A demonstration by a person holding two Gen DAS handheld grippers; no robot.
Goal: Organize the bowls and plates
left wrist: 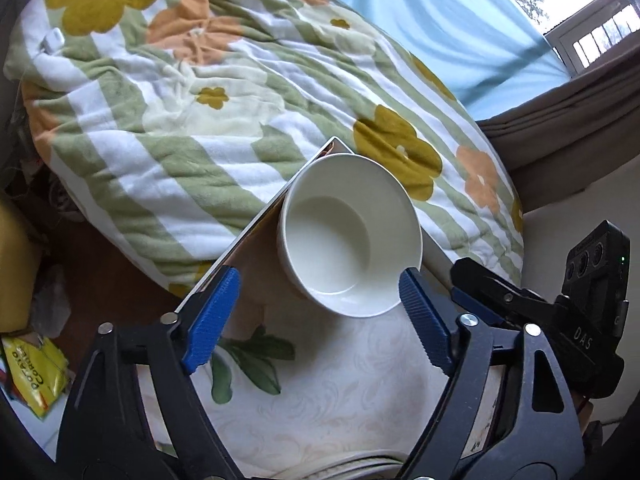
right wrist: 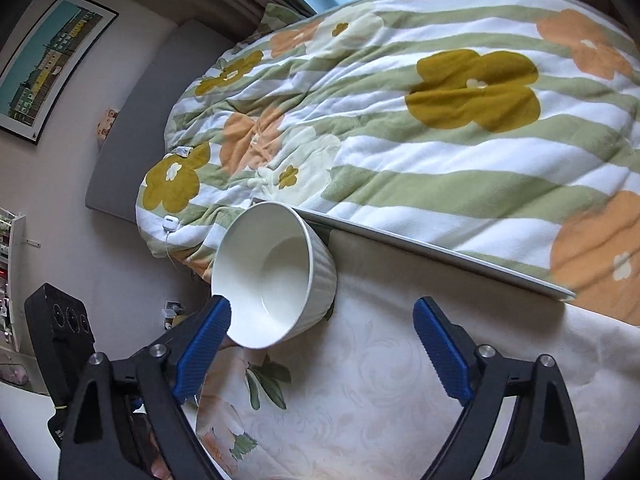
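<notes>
White ribbed bowl point(left wrist: 350, 236) sits on the counter point(left wrist: 352, 380); left tongs point(left wrist: 320, 320) and right tongs point(right wrist: 322, 352) both gape wide, released, gripping nothing.

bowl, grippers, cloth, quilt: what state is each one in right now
bowl: upright, empty, at the table's corner, held by neither gripper
left gripper: open, bowl's near rim between its fingers, no grip visible
right gripper: open, left finger beside the bowl's rim, nothing held
tablecloth: spread flat
quilt: rumpled on the bed
plates: only rims show at the left view's bottom edge
</notes>
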